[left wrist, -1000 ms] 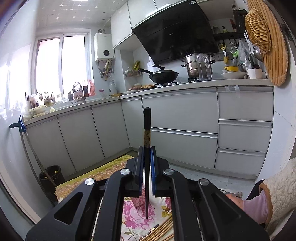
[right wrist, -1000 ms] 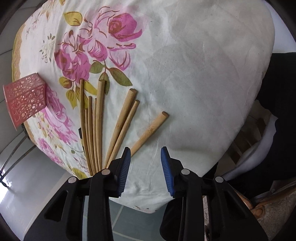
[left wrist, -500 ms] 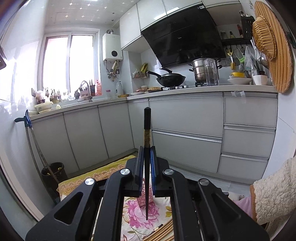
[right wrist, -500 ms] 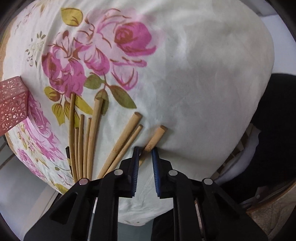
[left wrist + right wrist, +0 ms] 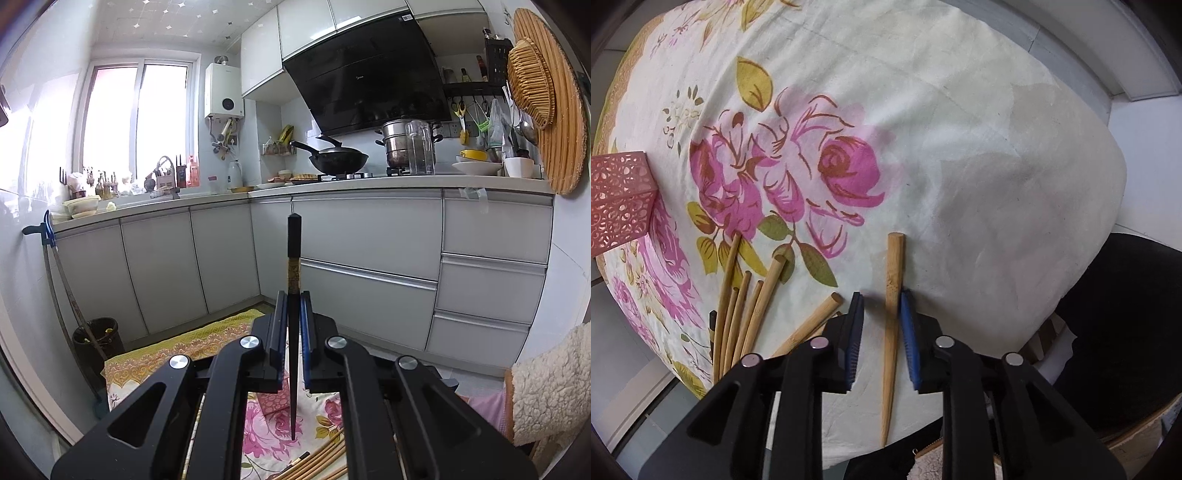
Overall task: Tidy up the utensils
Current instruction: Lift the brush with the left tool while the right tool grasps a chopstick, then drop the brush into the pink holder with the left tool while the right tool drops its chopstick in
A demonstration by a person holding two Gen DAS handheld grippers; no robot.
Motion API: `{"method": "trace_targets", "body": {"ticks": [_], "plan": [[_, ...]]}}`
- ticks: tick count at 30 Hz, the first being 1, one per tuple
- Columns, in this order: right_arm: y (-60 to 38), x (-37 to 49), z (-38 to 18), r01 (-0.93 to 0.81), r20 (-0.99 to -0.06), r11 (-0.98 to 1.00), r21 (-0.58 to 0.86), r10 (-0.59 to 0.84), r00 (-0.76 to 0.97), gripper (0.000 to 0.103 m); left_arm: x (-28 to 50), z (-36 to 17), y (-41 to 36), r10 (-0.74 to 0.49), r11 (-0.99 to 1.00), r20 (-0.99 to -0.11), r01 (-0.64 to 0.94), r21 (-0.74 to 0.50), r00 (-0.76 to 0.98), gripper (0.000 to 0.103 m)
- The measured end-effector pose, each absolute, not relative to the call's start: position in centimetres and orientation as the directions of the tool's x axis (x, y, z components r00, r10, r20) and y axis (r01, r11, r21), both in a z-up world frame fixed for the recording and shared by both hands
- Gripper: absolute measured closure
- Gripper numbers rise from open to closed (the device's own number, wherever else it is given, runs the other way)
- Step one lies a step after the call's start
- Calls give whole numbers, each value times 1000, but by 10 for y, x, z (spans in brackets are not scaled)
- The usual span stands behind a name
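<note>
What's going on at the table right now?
The left gripper is clamped on a black chopstick, held up off the table. The right gripper points down at the floral tablecloth with a bamboo chopstick between its jaws, which have just been opening. More bamboo chopsticks lie beside it, near a pink holder.

A black chopstick [image 5: 293, 295] with a gold band is held upright at frame centre. One bamboo chopstick [image 5: 892, 317] is seen apart, pointing upward at lower centre. Remaining bamboo chopsticks [image 5: 746, 314] are fanned at lower left. A pink perforated holder [image 5: 618, 201] is placed at left edge.
</note>
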State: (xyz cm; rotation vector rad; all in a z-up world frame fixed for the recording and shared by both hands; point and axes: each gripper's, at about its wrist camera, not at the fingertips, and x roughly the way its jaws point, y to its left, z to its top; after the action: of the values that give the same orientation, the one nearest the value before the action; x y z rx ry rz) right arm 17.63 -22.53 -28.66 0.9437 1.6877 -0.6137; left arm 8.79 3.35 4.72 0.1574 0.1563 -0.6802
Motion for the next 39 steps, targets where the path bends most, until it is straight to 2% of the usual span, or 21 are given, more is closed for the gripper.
{"method": "trace_targets", "body": {"ticks": [1,3,4,11,20,26,33,39], "plan": [[-220,179,-285,821,-955,569,43,266,-134,76,89,47,33,-615,764,-196,639,89,763,97],[-211,182,-280,801,-964,598,18,222,-145,83,92,45,31,-617,764,-203,640,77,760,97],[-209,182,-279,790,-969,612,19,206,-136,95,94,44,31,-624,759,-209,647,68,753,97],[-214,149,-264,732,-951,620,283,278,132,95,124,30,35,-618,779,-255,622,-74,744,97],[-235,130,-183,531,-871,699,479,305,385,95,176,4,25,-562,827,-300,508,-241,771,97],[-260,130,-124,421,-801,726,544,300,519,95,219,-2,-4,-478,877,-325,423,-227,816,96],[-293,150,-56,327,-702,743,584,259,663,95,267,-1,-26,-391,920,-315,351,-177,865,96],[-299,186,-35,288,-660,778,558,206,722,95,303,-21,-31,-310,950,-357,273,-151,881,97]]}}
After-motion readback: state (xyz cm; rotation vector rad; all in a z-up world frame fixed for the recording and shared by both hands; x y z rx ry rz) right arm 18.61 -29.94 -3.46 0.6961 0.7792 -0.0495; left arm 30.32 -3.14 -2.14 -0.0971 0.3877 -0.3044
